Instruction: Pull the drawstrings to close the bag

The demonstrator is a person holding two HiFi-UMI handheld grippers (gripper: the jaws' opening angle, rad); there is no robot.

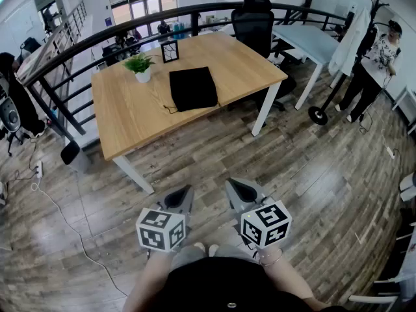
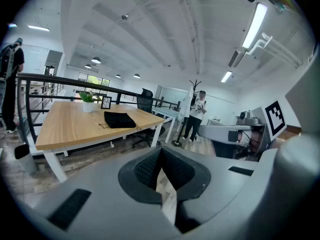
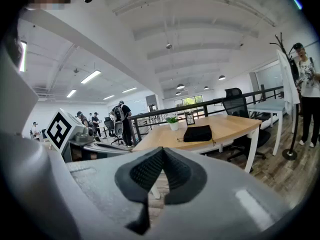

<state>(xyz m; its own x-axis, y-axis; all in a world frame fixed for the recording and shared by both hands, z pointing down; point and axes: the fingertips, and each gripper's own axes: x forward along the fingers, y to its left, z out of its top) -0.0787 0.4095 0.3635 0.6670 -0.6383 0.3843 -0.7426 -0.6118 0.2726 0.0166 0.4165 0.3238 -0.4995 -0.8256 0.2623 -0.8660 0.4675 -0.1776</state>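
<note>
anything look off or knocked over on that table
Nothing stands out: the black bag lies flat on the wooden table, a drawstring trailing off its corner, and the potted plant and small frame stand upright.

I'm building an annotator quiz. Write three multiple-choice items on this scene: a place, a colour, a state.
1. Where is the bag? A wooden table B floor C chair
2. Bag's colour? A white B black C red
3. The left gripper and right gripper are: A open B shut, empty C shut on drawstrings
Key: 1 A, it lies flat on that table; 2 B, its cloth is black; 3 B, each pair of jaws meets with nothing between.
</note>
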